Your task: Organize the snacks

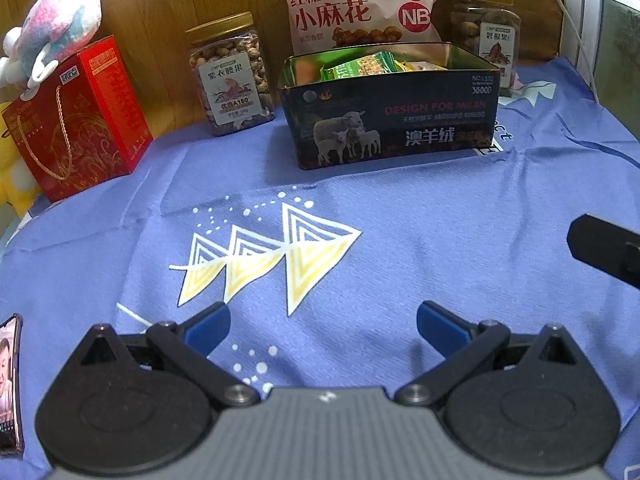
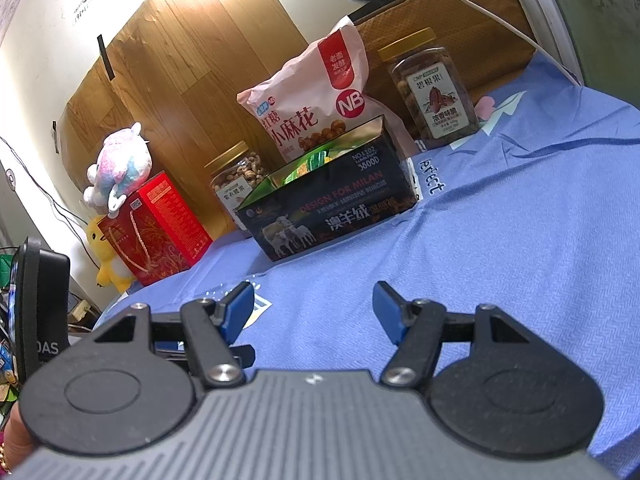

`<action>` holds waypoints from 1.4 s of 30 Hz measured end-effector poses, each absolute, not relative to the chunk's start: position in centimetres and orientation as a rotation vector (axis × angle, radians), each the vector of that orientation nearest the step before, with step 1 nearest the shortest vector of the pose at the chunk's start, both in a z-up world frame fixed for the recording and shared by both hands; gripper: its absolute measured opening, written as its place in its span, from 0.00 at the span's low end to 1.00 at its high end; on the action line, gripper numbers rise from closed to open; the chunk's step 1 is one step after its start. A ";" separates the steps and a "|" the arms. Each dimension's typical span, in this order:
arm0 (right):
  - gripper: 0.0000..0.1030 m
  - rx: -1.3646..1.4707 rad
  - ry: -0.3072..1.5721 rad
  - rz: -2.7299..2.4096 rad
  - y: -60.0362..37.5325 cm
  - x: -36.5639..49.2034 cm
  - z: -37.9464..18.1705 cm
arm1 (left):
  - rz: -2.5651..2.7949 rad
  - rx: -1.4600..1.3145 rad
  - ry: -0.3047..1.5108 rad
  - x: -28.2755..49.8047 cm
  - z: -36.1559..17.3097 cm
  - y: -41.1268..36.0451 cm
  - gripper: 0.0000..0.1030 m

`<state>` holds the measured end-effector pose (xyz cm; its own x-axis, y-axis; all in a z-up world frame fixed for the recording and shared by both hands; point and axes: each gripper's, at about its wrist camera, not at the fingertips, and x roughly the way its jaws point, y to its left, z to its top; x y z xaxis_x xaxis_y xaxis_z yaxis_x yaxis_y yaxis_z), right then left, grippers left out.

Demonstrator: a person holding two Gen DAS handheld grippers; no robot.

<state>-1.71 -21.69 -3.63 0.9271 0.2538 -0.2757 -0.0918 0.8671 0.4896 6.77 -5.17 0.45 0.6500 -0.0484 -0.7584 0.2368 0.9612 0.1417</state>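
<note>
A dark open tin box (image 1: 390, 128) (image 2: 328, 216) printed with sheep stands at the back of the blue cloth, with green and yellow snack packets (image 1: 362, 66) (image 2: 308, 164) inside it. Behind it leans a pink snack bag (image 1: 352, 4) (image 2: 320, 96). A nut jar (image 1: 230, 74) (image 2: 238, 178) stands to its left and another jar (image 1: 486, 34) (image 2: 434, 92) to its right. My left gripper (image 1: 323, 326) is open over the bare cloth, well short of the box. My right gripper (image 2: 313, 310) is also open with nothing between its fingers, tilted above the cloth.
A red gift box (image 1: 78, 120) (image 2: 154, 228) with a rope handle carries a pink plush toy (image 1: 52, 24) (image 2: 118, 166) at the left. A yellow plush (image 2: 106, 256) sits beside it. A phone (image 1: 10, 384) lies at the left edge. The other gripper's black part (image 1: 604, 248) shows at right.
</note>
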 end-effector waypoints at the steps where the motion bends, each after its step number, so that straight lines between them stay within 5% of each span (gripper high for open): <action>1: 0.66 0.491 0.341 0.184 -21.7 -1.7 -3.6 | -0.166 0.236 0.851 6.8 0.5 -5.2 1.00; 42: 0.66 0.495 0.343 0.184 -22.1 -1.6 -3.8 | -0.182 0.240 0.861 6.6 0.7 -5.8 1.00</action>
<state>-1.57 -22.06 -3.79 0.9268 0.2541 -0.2767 -0.0899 0.8651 0.4934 6.62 -5.81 0.66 0.6389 -0.0611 -0.7668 0.2536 0.9578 0.1350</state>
